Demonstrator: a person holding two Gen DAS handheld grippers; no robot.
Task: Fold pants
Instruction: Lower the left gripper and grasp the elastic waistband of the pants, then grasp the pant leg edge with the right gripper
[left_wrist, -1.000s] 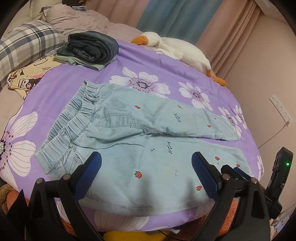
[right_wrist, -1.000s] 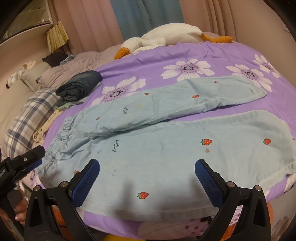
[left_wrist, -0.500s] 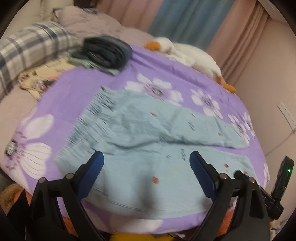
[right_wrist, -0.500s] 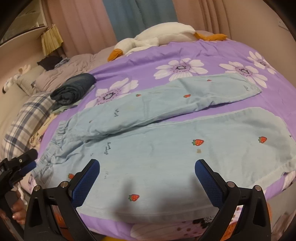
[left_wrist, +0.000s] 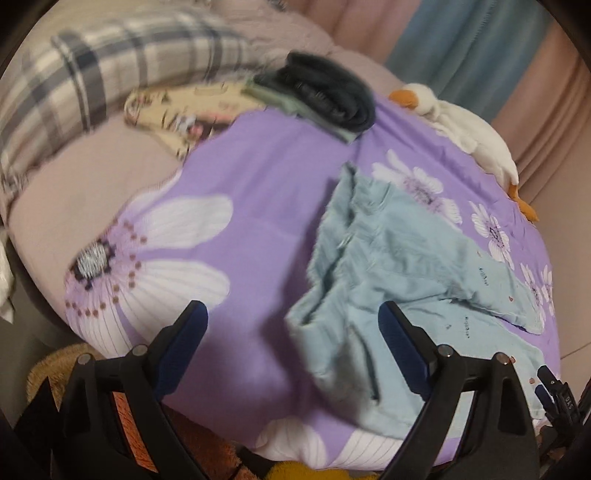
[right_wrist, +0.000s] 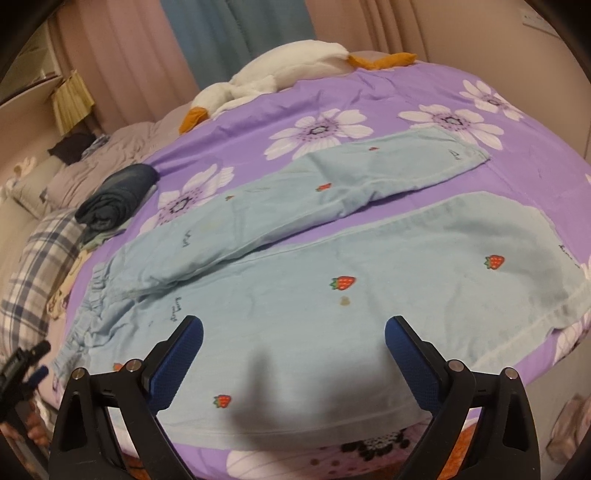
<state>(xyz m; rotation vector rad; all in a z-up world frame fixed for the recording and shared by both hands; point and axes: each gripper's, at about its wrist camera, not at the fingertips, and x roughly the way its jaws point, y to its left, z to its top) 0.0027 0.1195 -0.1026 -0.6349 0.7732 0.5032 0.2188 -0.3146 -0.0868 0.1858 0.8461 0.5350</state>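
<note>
Light blue pants with small strawberry prints lie spread on the purple flowered bedspread, legs running to the right and apart. The elastic waistband shows in the left wrist view, right of centre. My left gripper is open and empty, above the bedspread just left of the waistband, near the bed's front edge. My right gripper is open and empty, above the near leg by the front edge. The left gripper's tip shows at the far left of the right wrist view.
A rolled dark denim bundle on a green garment lies at the back of the bed. A white plush goose lies along the far edge by the curtains. A plaid pillow and a yellow printed cloth are at the head end.
My left gripper has swung to the left, from over the pants' seat to the bedspread beside the waistband; its view is blurred. My right gripper has moved slightly closer over the near leg.
</note>
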